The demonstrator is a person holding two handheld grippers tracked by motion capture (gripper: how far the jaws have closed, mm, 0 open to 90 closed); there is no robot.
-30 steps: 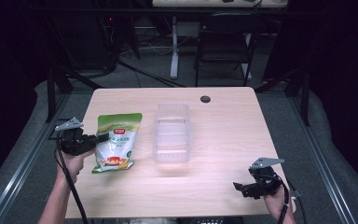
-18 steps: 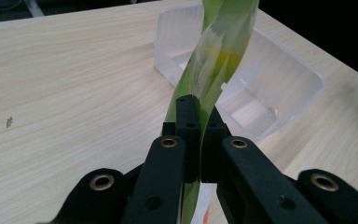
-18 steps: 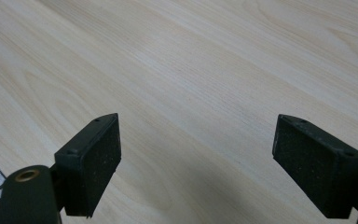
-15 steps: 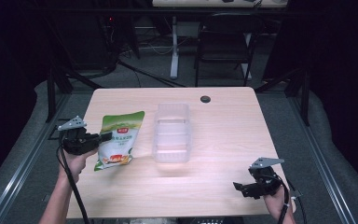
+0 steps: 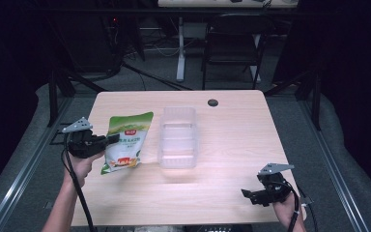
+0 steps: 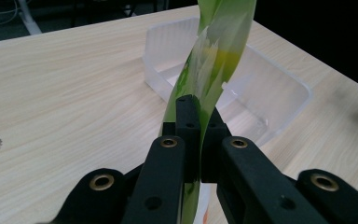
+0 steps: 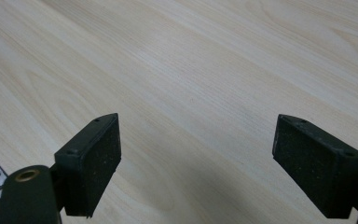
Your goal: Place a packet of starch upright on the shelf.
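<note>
Lifting now: green bag point(image 5: 127, 142) is pinched tight by left gripper point(image 5: 110, 140), tipped up since before, near table's point(image 5: 232, 145) left edge, beside clear tub point(image 5: 178, 137). Right gripper point(image 5: 249, 193) is held wide open, nothing inside. Tub likely next.

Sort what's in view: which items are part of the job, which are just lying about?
In the job:
- green snack bag, clamped by the left gripper
- clear plastic container beside it, the likely destination
- right gripper, open, waiting over bare table

Lying about:
- black round cap at the far edge
- chair behind the table
</note>
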